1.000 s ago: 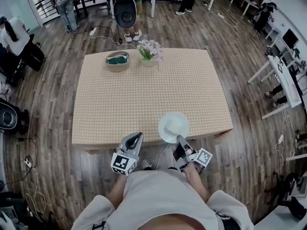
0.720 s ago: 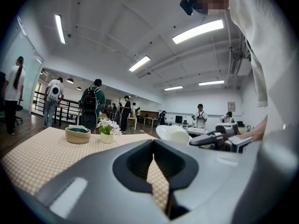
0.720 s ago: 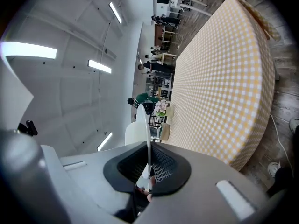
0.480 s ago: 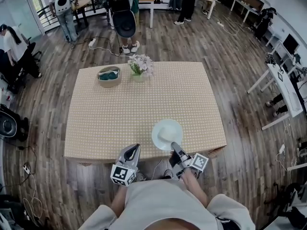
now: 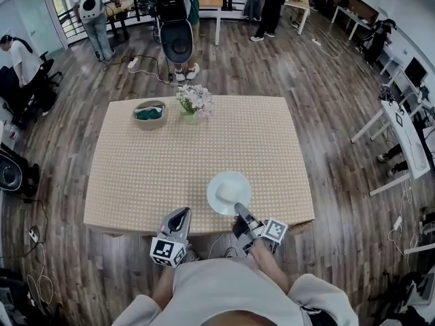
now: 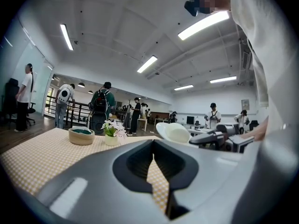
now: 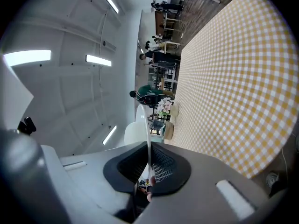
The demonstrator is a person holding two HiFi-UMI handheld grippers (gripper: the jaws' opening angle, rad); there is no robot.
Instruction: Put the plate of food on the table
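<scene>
Gripper views alone show your right gripper point(image 7: 148, 166) pinching the plate point(image 5: 228, 193), left gripper point(image 6: 154, 146) pressed together; plate sits farther over the table point(image 5: 170, 161) than before.

Both forearms reach forward from the torso to the worktop's point(image 5: 136, 182) near edge. The left tongs point(image 5: 181, 212) point ahead, jaws together and empty. The right tongs point(image 5: 239, 209), rolled onto their side, clamp the plate's point(image 5: 228, 190) near rim.

Bright even indoor light, glaring ceiling strip lights point(image 6: 203, 24), strong fisheye bending at edges, dark vignetted corners
</scene>
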